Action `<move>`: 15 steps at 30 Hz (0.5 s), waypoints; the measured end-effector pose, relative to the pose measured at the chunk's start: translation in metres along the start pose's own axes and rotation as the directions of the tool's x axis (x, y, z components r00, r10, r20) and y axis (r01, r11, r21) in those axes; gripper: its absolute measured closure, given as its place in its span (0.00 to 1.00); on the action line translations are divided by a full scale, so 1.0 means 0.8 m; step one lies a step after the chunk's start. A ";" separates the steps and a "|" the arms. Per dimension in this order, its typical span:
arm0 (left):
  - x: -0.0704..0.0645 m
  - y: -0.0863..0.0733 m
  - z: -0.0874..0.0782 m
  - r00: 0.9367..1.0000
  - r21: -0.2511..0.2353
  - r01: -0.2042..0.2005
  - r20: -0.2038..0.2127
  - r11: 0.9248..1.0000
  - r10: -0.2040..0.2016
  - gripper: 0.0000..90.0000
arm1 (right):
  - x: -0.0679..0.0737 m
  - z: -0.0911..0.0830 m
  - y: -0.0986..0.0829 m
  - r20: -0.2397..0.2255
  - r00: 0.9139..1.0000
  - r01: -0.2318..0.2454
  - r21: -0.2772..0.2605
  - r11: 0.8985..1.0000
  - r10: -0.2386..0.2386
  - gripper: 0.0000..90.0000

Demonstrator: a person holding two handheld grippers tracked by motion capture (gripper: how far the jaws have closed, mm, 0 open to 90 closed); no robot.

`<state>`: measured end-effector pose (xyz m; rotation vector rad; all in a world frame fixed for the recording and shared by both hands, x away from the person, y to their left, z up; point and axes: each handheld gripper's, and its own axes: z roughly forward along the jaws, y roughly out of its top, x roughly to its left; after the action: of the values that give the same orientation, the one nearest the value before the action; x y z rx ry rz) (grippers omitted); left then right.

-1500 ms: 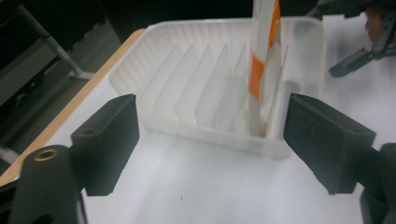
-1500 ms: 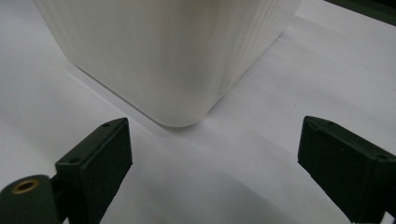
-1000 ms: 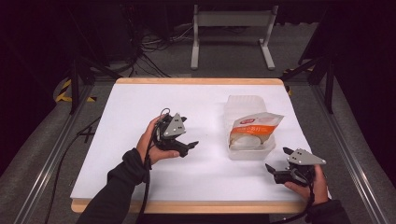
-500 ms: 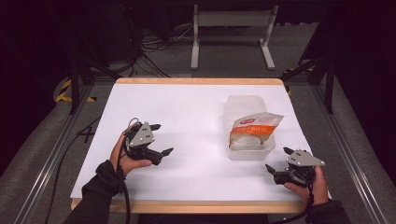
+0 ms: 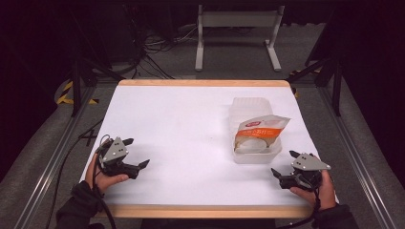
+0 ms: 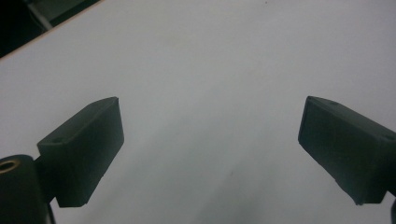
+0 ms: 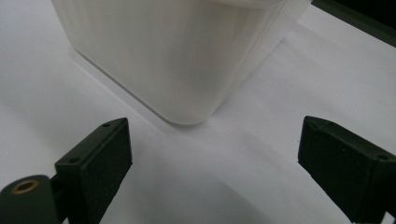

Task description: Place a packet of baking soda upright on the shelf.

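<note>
High view: left gripper (image 5: pixel 136 153) rests near the table's (image 5: pixel 181 124) front left corner, jaws apart, empty, pointing right. Right gripper (image 5: pixel 282 164) sits by the front right corner, jaws apart, aimed at the tub (image 5: pixel 255 149) holding a pouch (image 5: pixel 260 130).

The left gripper (image 5: pixel 136 153) pulls back from mid-table to the near left corner, jaws apart.
</note>
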<state>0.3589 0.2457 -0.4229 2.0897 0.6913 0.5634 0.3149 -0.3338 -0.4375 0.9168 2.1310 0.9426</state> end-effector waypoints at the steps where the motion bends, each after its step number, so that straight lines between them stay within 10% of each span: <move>1: 0.002 -0.004 -0.002 1.000 0.004 0.012 -0.003 1.000 -0.012 0.08 | -0.001 0.000 0.000 0.001 1.000 -0.003 0.000 1.000 0.003 0.12; 15: 0.016 -0.076 -0.056 0.978 -0.081 0.190 -0.072 0.978 -0.196 0.07 | -0.005 -0.005 -0.004 -0.002 1.000 -0.029 -0.025 0.999 0.029 0.11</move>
<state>0.3248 0.3100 -0.4473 1.9140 0.8953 0.5564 0.3133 -0.3399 -0.4369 0.9374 2.1075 0.9829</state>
